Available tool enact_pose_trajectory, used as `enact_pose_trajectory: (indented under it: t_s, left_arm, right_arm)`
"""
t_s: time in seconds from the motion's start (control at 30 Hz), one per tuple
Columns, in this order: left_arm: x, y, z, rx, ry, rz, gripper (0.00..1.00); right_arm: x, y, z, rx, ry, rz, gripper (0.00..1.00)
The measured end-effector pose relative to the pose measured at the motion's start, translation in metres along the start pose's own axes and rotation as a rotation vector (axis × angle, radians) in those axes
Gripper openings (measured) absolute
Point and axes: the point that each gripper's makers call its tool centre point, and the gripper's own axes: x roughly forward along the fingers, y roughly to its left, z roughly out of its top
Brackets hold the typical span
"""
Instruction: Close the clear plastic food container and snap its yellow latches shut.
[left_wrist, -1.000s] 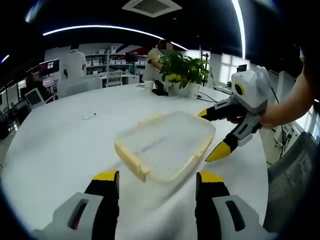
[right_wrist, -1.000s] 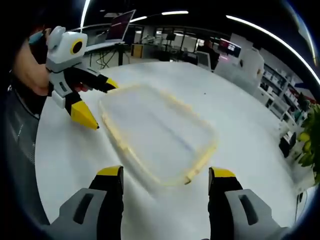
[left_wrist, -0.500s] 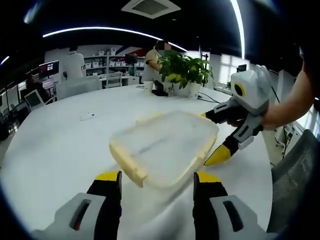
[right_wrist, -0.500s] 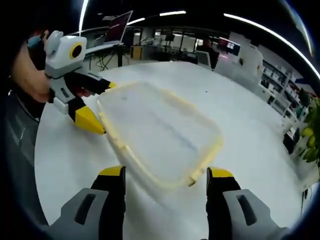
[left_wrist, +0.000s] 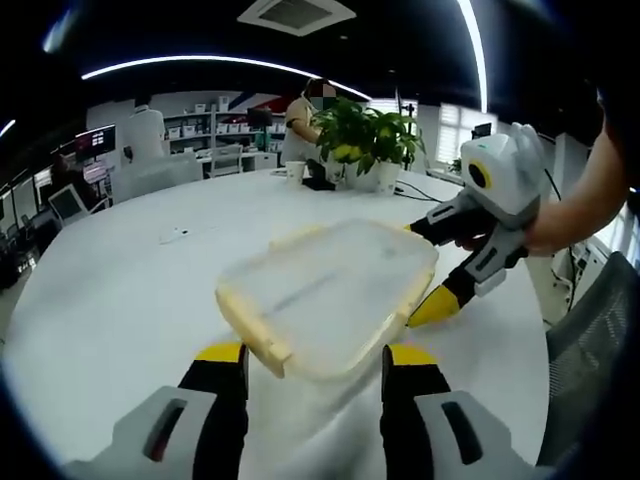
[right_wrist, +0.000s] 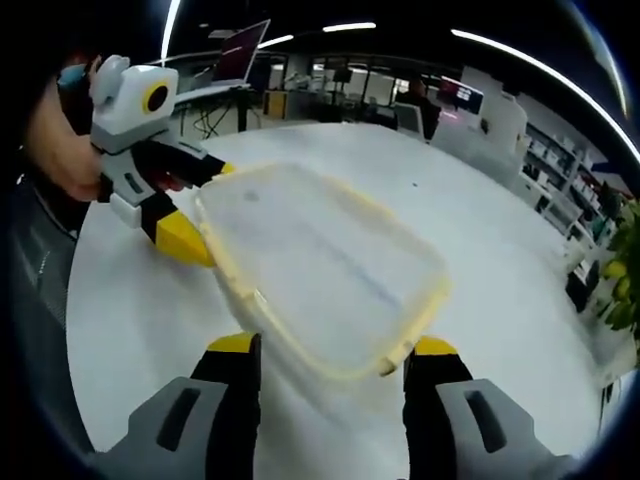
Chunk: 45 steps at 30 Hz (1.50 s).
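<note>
The clear plastic container (left_wrist: 325, 288) with a yellow rim lies on the white round table (left_wrist: 110, 300), its lid on top. A yellow latch (left_wrist: 252, 338) sticks out at its near end; whether it is snapped down is too blurred to tell. My left gripper (left_wrist: 312, 355) is open, its jaws either side of that near end. In the right gripper view the left gripper (right_wrist: 205, 205) straddles the container's (right_wrist: 320, 262) far corner. My right gripper (right_wrist: 332, 347) is open around the opposite end. In the left gripper view the right gripper (left_wrist: 425, 270) stands with one jaw above the rim and one below.
A potted plant (left_wrist: 365, 140) and a cup stand at the table's far side, with a person (left_wrist: 305, 110) behind them. A small white object (left_wrist: 178, 233) lies on the table. A hand (left_wrist: 570, 215) holds the right gripper. A mesh chair (left_wrist: 590, 340) stands beside the table edge.
Both grippers have closed in on the container from opposite ends, so it looks larger and sits between each pair of jaws. Over the last half second little has shifted.
</note>
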Motion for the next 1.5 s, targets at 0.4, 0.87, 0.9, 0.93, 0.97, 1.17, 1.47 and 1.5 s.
enact_pose_trajectory:
  t_s: [0.4,0.87,0.9,0.93,0.97,1.17,1.47,1.5]
  left_arm:
    - [-0.008,0.010,-0.005,0.017,0.009,0.013,0.46]
    - [-0.029,0.035,-0.018,0.024,0.027,0.045,0.46]
    - [-0.031,0.037,-0.019,0.022,0.028,0.048,0.46]
    - [-0.032,0.039,-0.019,0.022,0.027,0.051,0.46]
    - [-0.034,0.041,-0.020,0.023,0.028,0.054,0.46]
    - [-0.041,0.054,-0.026,0.019,0.033,0.070,0.46]
    - [-0.051,0.068,-0.029,0.012,0.039,0.097,0.46]
    - [-0.051,0.070,-0.030,0.012,0.040,0.099,0.46]
  right_arm:
    - [0.006,0.008,0.007,-0.021,-0.007,-0.001,0.51]
    - [0.023,0.030,0.027,-0.036,-0.020,0.012,0.51]
    - [0.024,0.032,0.028,-0.037,-0.021,0.014,0.51]
    - [0.025,0.034,0.029,-0.040,-0.021,0.016,0.51]
    - [0.026,0.035,0.030,-0.043,-0.022,0.017,0.51]
    - [0.033,0.045,0.039,-0.053,-0.024,0.029,0.50]
    - [0.046,0.055,0.051,-0.061,-0.027,0.049,0.50]
    - [0.047,0.056,0.052,-0.063,-0.027,0.050,0.50]
